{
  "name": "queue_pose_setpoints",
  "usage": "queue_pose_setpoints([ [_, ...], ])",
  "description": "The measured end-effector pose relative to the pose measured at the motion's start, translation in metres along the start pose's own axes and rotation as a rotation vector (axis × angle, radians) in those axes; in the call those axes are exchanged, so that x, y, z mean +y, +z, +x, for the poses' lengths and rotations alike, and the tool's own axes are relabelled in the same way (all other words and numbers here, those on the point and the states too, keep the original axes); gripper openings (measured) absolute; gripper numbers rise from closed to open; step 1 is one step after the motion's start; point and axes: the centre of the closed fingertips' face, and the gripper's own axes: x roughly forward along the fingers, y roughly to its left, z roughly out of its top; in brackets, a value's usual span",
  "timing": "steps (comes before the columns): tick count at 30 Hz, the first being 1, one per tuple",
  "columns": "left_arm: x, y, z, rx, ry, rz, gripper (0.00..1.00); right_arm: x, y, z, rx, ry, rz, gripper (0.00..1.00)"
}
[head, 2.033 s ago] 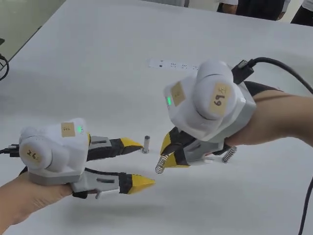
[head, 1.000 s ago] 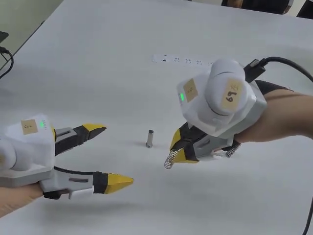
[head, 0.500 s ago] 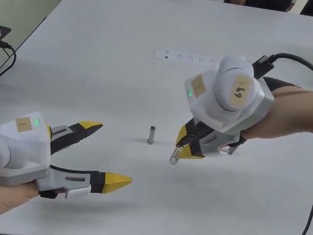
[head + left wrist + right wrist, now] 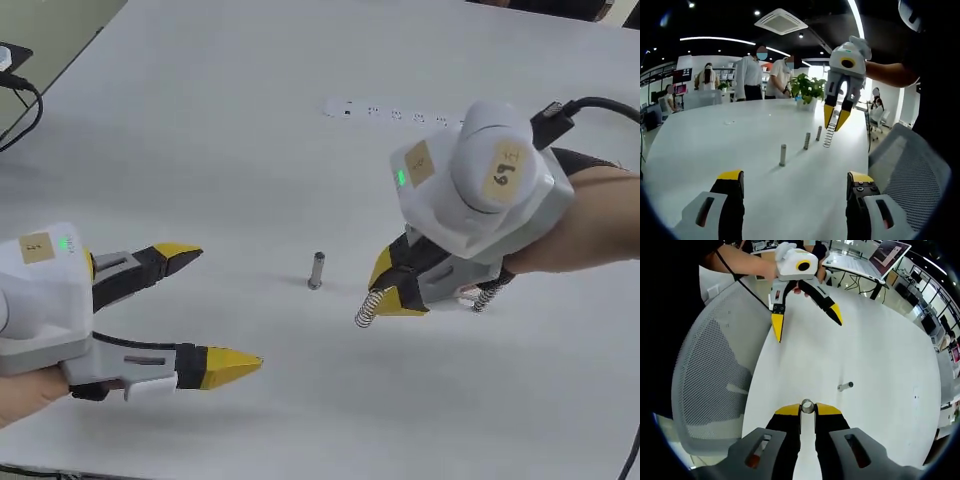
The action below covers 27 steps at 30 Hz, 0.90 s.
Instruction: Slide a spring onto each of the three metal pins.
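**Left claw (image 4: pixel 215 310) backs off; the pin (image 4: pixel 317 270) stands free for the spring (image 4: pixel 368 308)**

Your left claw is wide open and empty, and its yellow tips now sit well apart from the pin. Two seconds ago its upper tip was just beside that pin. The pin stands upright on the bench (image 4: pixel 200 150) by itself, so it seems to need no steadying, and the way in from above is clear.

Your right claw (image 4: pixel 400 290) stays clamped on one end of the spring. The coil slants down and to the left from the tips. Its free end is near the bench, to the right of the pin and not touching it. In the right gripper view the coil's round end shows pinched between the closed tips.

Threading has not begun on this pin. The next move calls for raising the free end above the pin's top and lining up the bore. A slanted coil could catch the rim and tip the pin, since nothing holds it.

A second spring (image 4: pixel 485 295) shows just behind your right claw. In the left gripper view a ribbed upright piece (image 4: pixel 807 141) stands beyond the pin. Whether it is a pin already fitted, I cannot tell.
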Motion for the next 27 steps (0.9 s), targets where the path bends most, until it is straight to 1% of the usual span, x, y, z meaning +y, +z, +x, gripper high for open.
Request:
queue_pose_setpoints([
  [4,0.000,-0.001,-0.002,-0.005,-0.003,-0.010,0.82,-0.002,0.002,0.002,-0.002,0.006,0.002,0.07],
  [10,-0.001,-0.005,-0.007,0.002,-0.010,-0.012,0.83,-0.009,0.003,0.001,-0.002,0.003,0.006,0.07],
  [19,-0.003,-0.002,-0.009,-0.005,-0.016,-0.013,0.81,-0.018,0.004,0.005,0.005,-0.006,-0.002,0.07],
  [22,-0.003,-0.002,-0.009,-0.006,-0.020,-0.016,0.81,-0.022,0.007,0.008,0.002,-0.006,-0.004,0.07],
  [27,-0.003,-0.001,-0.008,-0.007,-0.020,-0.011,0.81,-0.026,0.009,0.021,0.010,0.001,-0.017,0.07],
])
